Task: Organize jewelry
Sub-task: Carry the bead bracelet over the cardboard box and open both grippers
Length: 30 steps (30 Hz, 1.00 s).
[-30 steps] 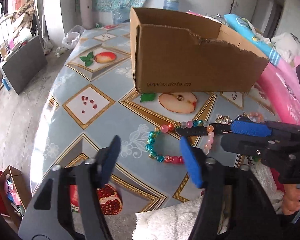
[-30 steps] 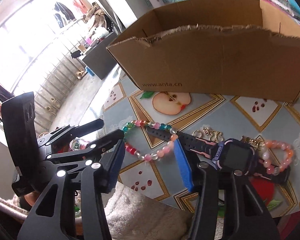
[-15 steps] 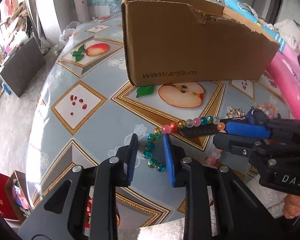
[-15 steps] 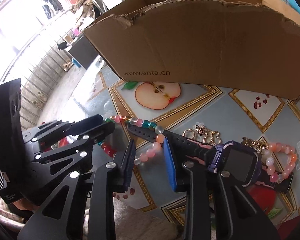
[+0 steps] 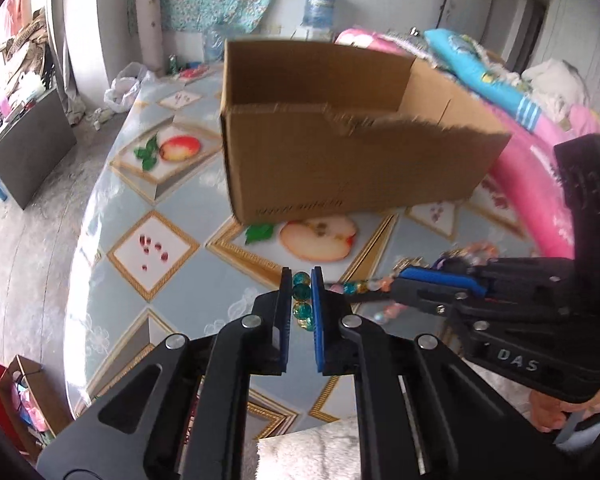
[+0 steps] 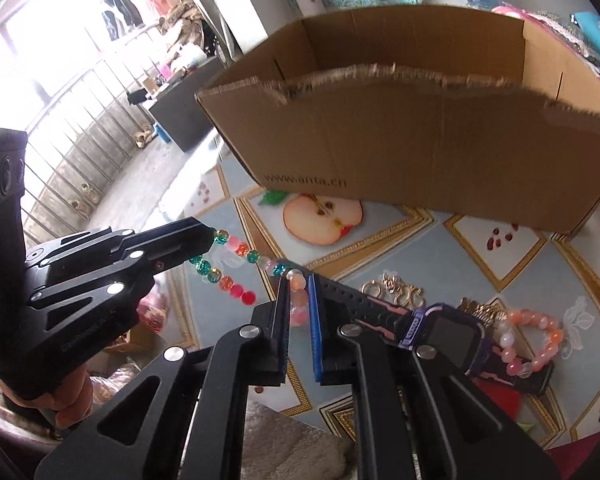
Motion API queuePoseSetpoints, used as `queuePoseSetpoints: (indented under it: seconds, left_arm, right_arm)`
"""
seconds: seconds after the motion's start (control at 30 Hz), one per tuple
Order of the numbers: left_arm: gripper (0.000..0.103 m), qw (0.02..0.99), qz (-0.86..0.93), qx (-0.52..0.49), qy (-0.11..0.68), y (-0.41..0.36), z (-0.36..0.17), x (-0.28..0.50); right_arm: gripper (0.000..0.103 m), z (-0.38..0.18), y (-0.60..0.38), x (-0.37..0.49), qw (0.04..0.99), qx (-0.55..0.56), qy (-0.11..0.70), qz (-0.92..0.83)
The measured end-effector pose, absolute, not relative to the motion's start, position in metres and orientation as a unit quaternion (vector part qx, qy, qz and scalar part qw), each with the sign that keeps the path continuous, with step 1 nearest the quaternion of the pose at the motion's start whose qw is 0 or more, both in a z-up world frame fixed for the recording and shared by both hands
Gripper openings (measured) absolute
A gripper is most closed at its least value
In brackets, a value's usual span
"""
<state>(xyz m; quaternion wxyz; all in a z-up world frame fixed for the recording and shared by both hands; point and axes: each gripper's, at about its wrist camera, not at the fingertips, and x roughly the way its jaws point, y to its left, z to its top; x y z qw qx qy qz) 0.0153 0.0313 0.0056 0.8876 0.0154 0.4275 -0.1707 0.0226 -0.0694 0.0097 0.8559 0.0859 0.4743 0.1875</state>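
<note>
Left wrist view. My left gripper (image 5: 301, 300) sits at lower centre of the frame, clamped on the teal end of the beaded bracelet (image 5: 302, 298); four beads show stacked between the pads. The strand runs right from there to my right gripper (image 5: 404, 284), which pinches its far end. I judge the two-point hold is meant to keep the loose strand spread and off the surface (image 5: 140, 200) rather than bunched. One cardboard box (image 5: 340, 168) stands open-topped at upper centre — the likely destination, with its torn front edge lowest on the side facing me.

Right wrist view. My right gripper (image 6: 299, 304) at lower centre is closed on the pink and peach beads of the same beaded bracelet (image 6: 240, 256). The strand rises toward the left gripper (image 6: 204, 236) at mid left and hangs clear of the surface (image 6: 440, 248). Count of items lying at lower right: one smartwatch (image 6: 440, 328), its strap passing just beside my right pad; one pink bracelet (image 6: 536, 344) touching the watch body; and gold trinkets (image 6: 392, 290) — number not readable. The cardboard box (image 6: 420, 148) fills the upper frame; none of its contents are visible.
</note>
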Motion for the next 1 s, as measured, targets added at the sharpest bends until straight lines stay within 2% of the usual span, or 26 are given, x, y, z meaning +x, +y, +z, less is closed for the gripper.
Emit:
queuePoseSetpoints:
  seconds: [0.27, 0.43, 0.53, 0.7, 0.87, 0.93, 0.97, 1.0]
  left_arm:
    - [0.008, 0.909, -0.234, 0.005, 0.345, 0.022, 0.097, 0.034]
    - [0.008, 0.909, -0.26, -0.005, 0.325, 0.006, 0.135, 0.085]
    - [0.008, 0.897, -0.249, -0.003, 0.365, -0.009, 0.131, 0.14]
    - [0.008, 0.868, -0.201, 0.004, 0.453, -0.018, 0.088, 0.225]
    - [0.009, 0.847, -0.154, 0.03, 0.507, -0.024, 0.047, 0.262]
    - [0.014, 0.849, -0.138, 0.05, 0.508, -0.026, 0.044, 0.264]
    - [0.027, 0.852, -0.123, 0.063, 0.505, -0.027, 0.045, 0.263]
    - [0.035, 0.858, -0.119, 0.065, 0.496, -0.026, 0.048, 0.26]
  right_arm:
    - [0.009, 0.091, -0.094, 0.034, 0.894, 0.072, 0.392, 0.203]
    - [0.009, 0.123, -0.118, 0.091, 0.896, 0.09, 0.38, 0.209]
    - [0.009, 0.112, -0.125, 0.145, 0.872, 0.122, 0.421, 0.219]
    - [0.009, 0.069, -0.128, 0.239, 0.82, 0.151, 0.511, 0.209]
    - [0.011, 0.022, -0.129, 0.29, 0.776, 0.188, 0.57, 0.193]
    - [0.011, 0.01, -0.129, 0.301, 0.767, 0.2, 0.58, 0.19]
    - [0.011, 0.007, -0.129, 0.304, 0.765, 0.202, 0.583, 0.186]
    - [0.011, 0.006, -0.131, 0.306, 0.762, 0.211, 0.583, 0.187]
